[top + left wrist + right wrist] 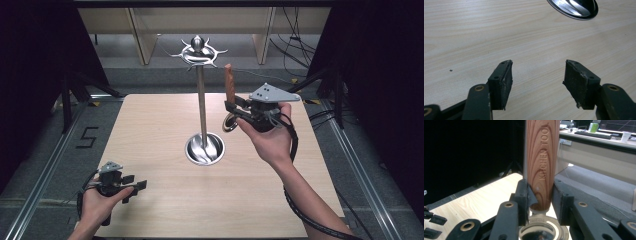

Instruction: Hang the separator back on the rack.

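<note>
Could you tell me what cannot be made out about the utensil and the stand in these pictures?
- Utensil: the right gripper view cuts off its wooden handle at the top edge; the right gripper, shut on the handle, hides part of its metal head.
- Stand: the hooks at its top are too small in the high view to tell their shape.
- Stand base: cut off by the top edge of the left gripper view.

Pale wood worktop (165, 210) on a grey floor. Beyond its far edge, light wooden furniture legs (142, 42) and loose black cables (295, 47). A taped "5" (86, 137) marks the floor at left. Background bench with keyboard (594, 133), green can (594, 126) and paper cup (625, 137).
</note>
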Action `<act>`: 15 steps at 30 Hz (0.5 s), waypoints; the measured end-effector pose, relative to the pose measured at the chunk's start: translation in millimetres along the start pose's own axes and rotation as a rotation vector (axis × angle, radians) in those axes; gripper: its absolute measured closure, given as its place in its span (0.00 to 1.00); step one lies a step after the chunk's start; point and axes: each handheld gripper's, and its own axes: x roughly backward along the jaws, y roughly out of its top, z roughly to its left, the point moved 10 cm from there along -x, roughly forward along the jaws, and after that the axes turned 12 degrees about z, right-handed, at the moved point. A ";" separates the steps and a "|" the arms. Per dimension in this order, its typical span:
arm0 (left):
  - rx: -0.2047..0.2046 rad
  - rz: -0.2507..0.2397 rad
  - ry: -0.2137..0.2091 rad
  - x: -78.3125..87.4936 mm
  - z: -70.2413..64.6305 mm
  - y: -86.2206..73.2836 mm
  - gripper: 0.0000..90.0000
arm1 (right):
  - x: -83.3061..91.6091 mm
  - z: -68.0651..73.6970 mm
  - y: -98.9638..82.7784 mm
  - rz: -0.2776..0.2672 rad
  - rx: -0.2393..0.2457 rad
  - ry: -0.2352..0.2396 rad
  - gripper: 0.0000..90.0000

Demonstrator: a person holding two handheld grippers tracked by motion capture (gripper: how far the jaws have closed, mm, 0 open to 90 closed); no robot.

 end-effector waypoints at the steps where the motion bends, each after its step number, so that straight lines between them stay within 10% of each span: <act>1: -0.003 0.003 0.000 0.2 0.3 -0.3 0.43 | -1.0 1.4 0.5 -0.002 -0.002 0.015 0.77; 15: -0.001 0.001 0.000 0.0 -0.1 0.0 0.43 | -5.7 4.8 7.6 0.003 0.012 0.020 0.77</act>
